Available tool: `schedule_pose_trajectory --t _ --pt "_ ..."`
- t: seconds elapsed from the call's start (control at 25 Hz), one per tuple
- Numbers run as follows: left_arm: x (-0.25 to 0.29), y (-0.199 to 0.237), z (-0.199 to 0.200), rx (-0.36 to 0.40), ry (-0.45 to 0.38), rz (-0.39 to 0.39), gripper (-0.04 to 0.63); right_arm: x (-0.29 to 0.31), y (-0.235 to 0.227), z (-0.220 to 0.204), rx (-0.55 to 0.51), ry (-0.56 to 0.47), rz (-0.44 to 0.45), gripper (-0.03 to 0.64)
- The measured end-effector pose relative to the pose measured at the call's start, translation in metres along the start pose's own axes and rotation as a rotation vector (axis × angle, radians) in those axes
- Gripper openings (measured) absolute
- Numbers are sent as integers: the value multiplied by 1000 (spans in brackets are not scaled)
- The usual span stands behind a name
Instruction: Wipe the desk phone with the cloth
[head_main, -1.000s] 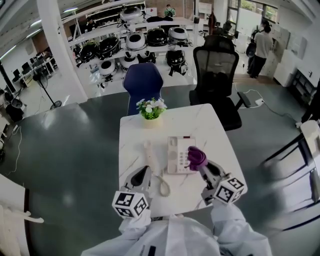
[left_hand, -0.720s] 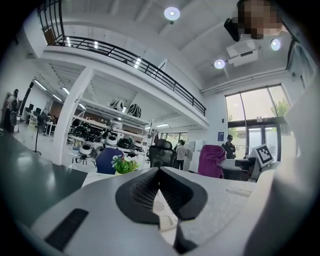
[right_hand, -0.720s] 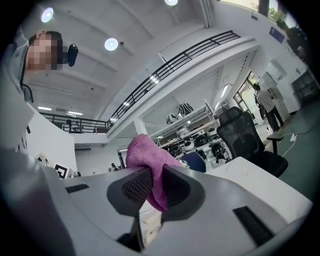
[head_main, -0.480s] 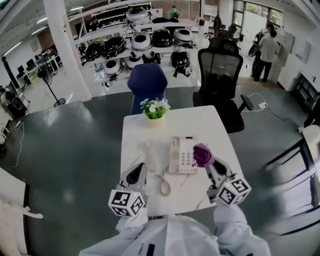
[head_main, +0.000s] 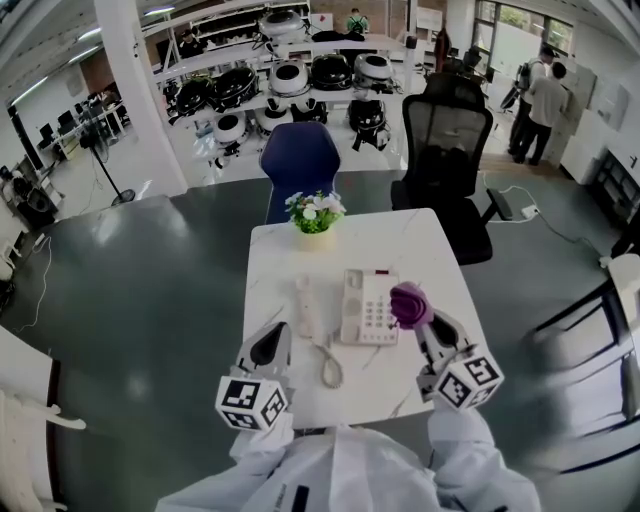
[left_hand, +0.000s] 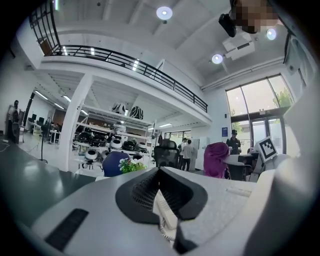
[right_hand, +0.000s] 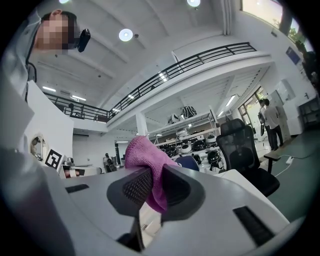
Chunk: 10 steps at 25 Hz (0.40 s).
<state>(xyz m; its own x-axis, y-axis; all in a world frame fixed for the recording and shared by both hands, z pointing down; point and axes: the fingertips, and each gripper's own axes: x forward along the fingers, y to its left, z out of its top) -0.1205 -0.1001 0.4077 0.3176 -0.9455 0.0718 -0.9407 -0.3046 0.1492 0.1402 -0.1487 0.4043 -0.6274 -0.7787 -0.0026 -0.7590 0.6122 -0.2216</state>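
Note:
On the white table (head_main: 430, 250) lies the white desk phone (head_main: 366, 306). Its handset (head_main: 305, 310) rests off the cradle to its left, with the coiled cord (head_main: 330, 370) in front. My right gripper (head_main: 424, 322) is shut on a bunched purple cloth (head_main: 410, 303), which hangs over the phone's right edge. From the right gripper view the cloth (right_hand: 145, 160) is pinched between the black pads of that gripper (right_hand: 152, 187). My left gripper (head_main: 274, 338) hovers near the handset's near end, jaws together and empty. In the left gripper view the handset (left_hand: 165, 215) shows beyond the left gripper (left_hand: 167, 220), and the cloth (left_hand: 216, 159) is at the right.
A small pot of flowers (head_main: 315, 215) stands at the table's far edge. A blue chair (head_main: 300, 160) and a black office chair (head_main: 445, 140) stand behind the table. Shelves of round devices (head_main: 290, 80) and people (head_main: 545, 95) are further back.
My right gripper has carried the cloth from over the keypad to the phone's right edge. The left gripper has barely moved.

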Motion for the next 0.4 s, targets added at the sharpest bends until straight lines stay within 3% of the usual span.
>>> schedule_pose_trajectory --t 0.4 --pt "3 5 -5 32 10 19 -2 -2 -9 -3 -87 14 -55 37"
